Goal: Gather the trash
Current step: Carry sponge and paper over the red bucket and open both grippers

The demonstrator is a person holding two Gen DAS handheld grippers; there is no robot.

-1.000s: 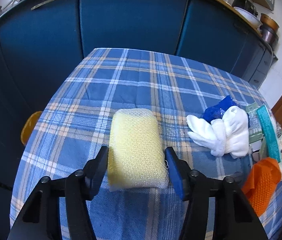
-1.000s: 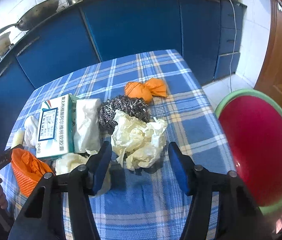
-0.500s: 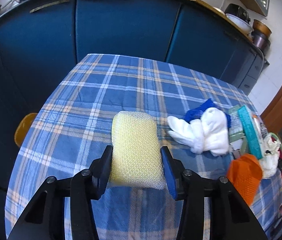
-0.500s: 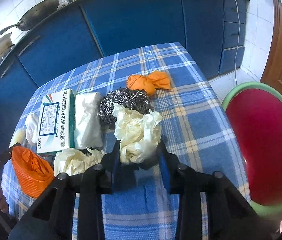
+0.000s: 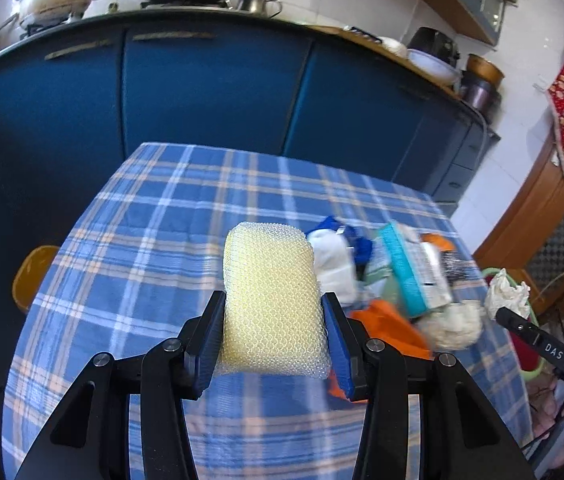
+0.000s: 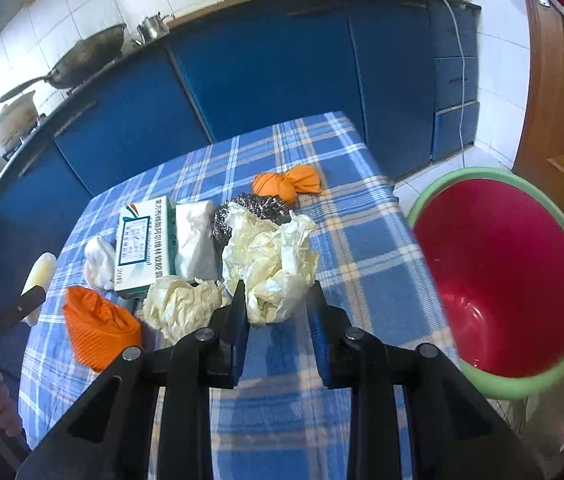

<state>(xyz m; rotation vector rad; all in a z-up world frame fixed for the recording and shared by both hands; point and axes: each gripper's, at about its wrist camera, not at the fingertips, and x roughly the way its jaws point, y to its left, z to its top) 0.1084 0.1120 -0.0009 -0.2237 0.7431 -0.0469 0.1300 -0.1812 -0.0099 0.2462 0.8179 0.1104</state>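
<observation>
blue cupboard fronts (image 5: 210, 92) curve behind a desk (image 5: 130, 264) under a blue checked cloth. nearest, the left hand-held gripper (image 5: 273, 340) is clamped on a yellow netted sponge (image 5: 272, 296), its pads pressing the two long sides; the sponge's long axis runs straight away from the camera toward the cupboards, lifted clear of the cloth. the right hand-held gripper (image 6: 278, 322) is squeezed shut on a crumpled cream paper wad (image 6: 272, 264), which bulges up and away from the pads. just left of it lies another paper wad (image 6: 180, 304) and an orange cloth (image 6: 98, 332). farther back sit a white and green box (image 6: 144, 244), a steel scourer (image 6: 258, 210) and an orange bundle (image 6: 288, 182). a red bin with a green rim (image 6: 498, 272) stands off the desk's right edge. a wok (image 6: 82, 64) rests on the counter beyond.
</observation>
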